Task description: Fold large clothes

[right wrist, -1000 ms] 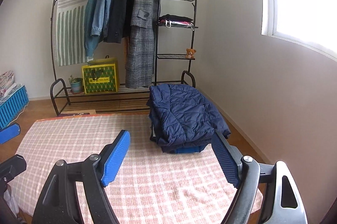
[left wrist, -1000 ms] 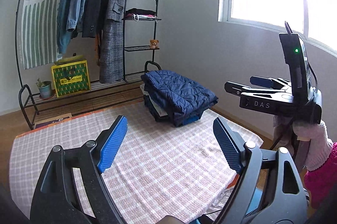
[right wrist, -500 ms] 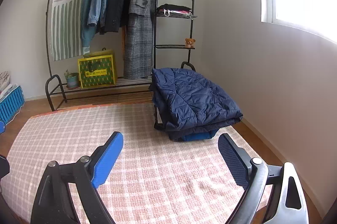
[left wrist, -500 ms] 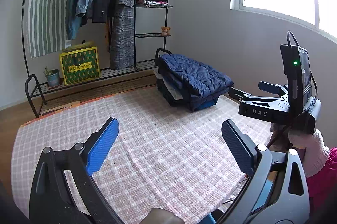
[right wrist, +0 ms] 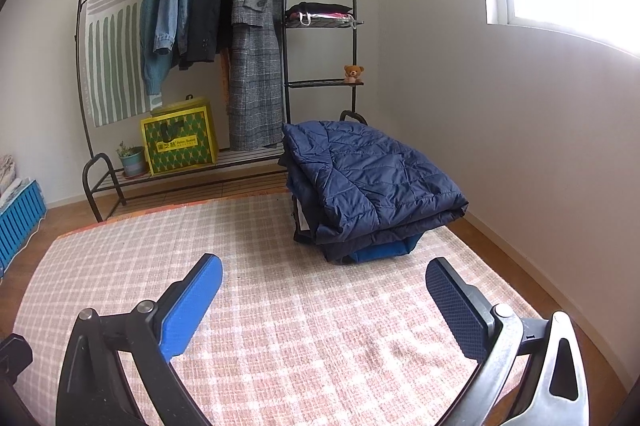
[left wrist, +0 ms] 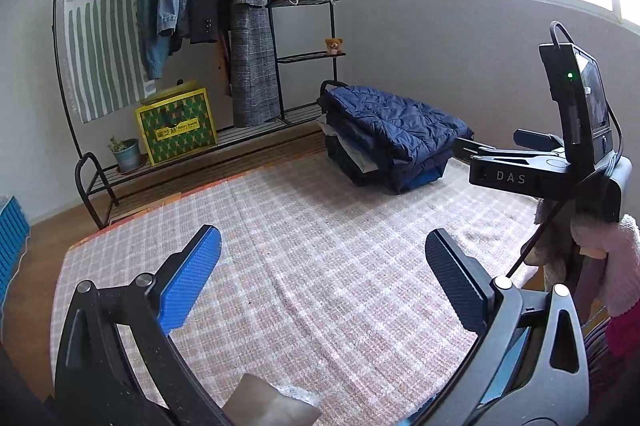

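Note:
A folded navy quilted jacket (left wrist: 392, 130) (right wrist: 368, 178) tops a stack of folded clothes at the far right of the pink checked cloth (left wrist: 320, 218) (right wrist: 280, 246). My left gripper (left wrist: 320, 238) hovers open over the near part of the cloth with nothing between its blue pads. My right gripper (right wrist: 324, 262) is also above the cloth, short of the stack. Its jaws are opening and hold nothing. In the left wrist view the right gripper (left wrist: 490, 142) shows at the right edge, held by a hand in a pink glove (left wrist: 616, 258).
Behind the cloth stands a black clothes rack (right wrist: 216, 6) with hanging coats, a yellow-green box (right wrist: 178, 142) and a plant pot (right wrist: 132, 156). A blue crate (right wrist: 20, 222) sits at the left. The wall and window close off the right side.
Both grippers have sunk toward the cloth, and their jaws have spread wider. The stack of clothes has not moved.

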Motion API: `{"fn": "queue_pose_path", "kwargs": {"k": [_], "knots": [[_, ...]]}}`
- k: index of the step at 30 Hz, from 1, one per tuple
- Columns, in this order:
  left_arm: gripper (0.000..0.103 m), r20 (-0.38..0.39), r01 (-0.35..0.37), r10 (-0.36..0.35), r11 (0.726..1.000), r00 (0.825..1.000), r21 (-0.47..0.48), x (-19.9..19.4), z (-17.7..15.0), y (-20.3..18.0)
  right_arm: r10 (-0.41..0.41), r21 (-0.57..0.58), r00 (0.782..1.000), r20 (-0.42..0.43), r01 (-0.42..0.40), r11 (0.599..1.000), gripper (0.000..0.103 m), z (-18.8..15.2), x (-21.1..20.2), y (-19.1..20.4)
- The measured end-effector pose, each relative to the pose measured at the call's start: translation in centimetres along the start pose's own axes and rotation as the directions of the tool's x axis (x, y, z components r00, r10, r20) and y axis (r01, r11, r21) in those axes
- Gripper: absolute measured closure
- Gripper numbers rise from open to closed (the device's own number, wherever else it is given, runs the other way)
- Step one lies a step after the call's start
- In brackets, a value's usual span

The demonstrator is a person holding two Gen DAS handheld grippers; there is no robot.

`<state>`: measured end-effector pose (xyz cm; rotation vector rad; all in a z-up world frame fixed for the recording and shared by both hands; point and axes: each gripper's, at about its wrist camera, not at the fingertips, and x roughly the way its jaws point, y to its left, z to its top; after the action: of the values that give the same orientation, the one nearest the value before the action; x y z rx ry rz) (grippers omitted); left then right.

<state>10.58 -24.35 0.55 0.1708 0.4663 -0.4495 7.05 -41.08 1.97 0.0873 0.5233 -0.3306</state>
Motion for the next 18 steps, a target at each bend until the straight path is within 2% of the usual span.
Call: {"fn": "queue_pose_path", "kwargs": {"k": [4,18], "knots": [[0.0,0.0,0.013,-0.013,0.999,1.0,-0.03,-0.3,0.1,0.5,-0.008,-0.02,1.0,-0.008,0.008,1.0,0.0,-0.3,0.4,0.4],[0.0,-0.004,-0.011,0.011,0.999,1.0,-0.045,-0.3,0.1,1.2,0.001,-0.026,0.999,-0.032,-0.001,1.0,0.0,-0.3,1.2,1.1]]}}
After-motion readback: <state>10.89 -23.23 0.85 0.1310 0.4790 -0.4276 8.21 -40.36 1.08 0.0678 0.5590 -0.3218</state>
